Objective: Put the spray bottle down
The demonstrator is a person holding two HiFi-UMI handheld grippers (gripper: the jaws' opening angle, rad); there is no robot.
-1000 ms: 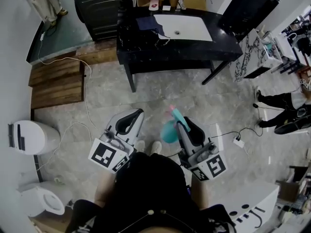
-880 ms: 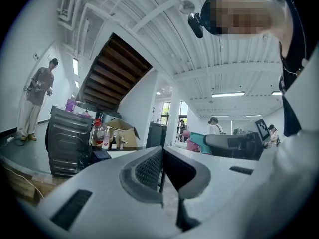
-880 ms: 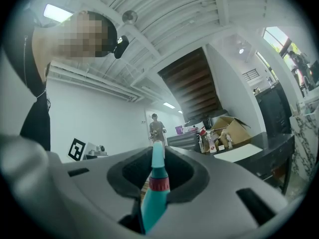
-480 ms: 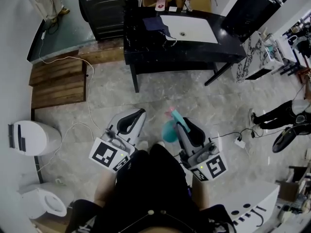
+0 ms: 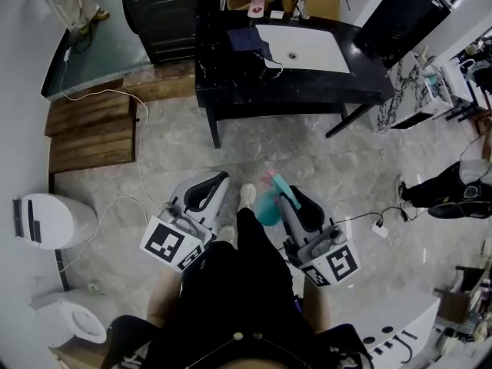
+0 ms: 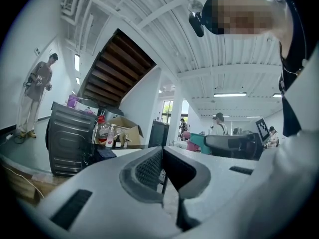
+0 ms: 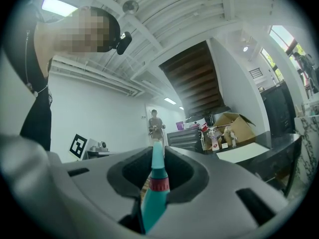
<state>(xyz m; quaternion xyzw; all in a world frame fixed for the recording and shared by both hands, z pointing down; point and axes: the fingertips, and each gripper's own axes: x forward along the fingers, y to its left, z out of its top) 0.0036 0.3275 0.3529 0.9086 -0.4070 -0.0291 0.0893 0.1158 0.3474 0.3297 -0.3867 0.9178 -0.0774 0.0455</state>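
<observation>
The carry is under way and the putting-down has not begun. The right gripper (image 7: 157, 156) is clamped on the teal spray bottle (image 7: 154, 198); its pads pinch the neck about the red collar and the nozzle pokes out past the jaw tips. The bottle hangs in the air over the marble floor (image 5: 323, 160), near the person's body and well apart from any surface. The left gripper (image 6: 162, 153) is closed with nothing in it, held level at the person's left. The likeliest place to set the bottle is the black counter (image 5: 361, 71) at the far side, which has a white basin (image 5: 304, 48), a dark cloth (image 5: 244, 38) at its left end and small bottles (image 5: 260, 2) along its far edge. I judge that the next move calls for more walking until the counter is within reach. Then the bottle must be brought upright over a bare part of the black top, lowered until its base rests there, and only then released. Compared with a second ago, one shoe (image 5: 246, 195) has stepped ahead between the two grippers, where both shoes stood side by side near the body. The counter sits slightly further right in the head view, the bystander (image 5: 453, 194) at the right has shifted, and both grippers have kept their places and their states.
</observation>
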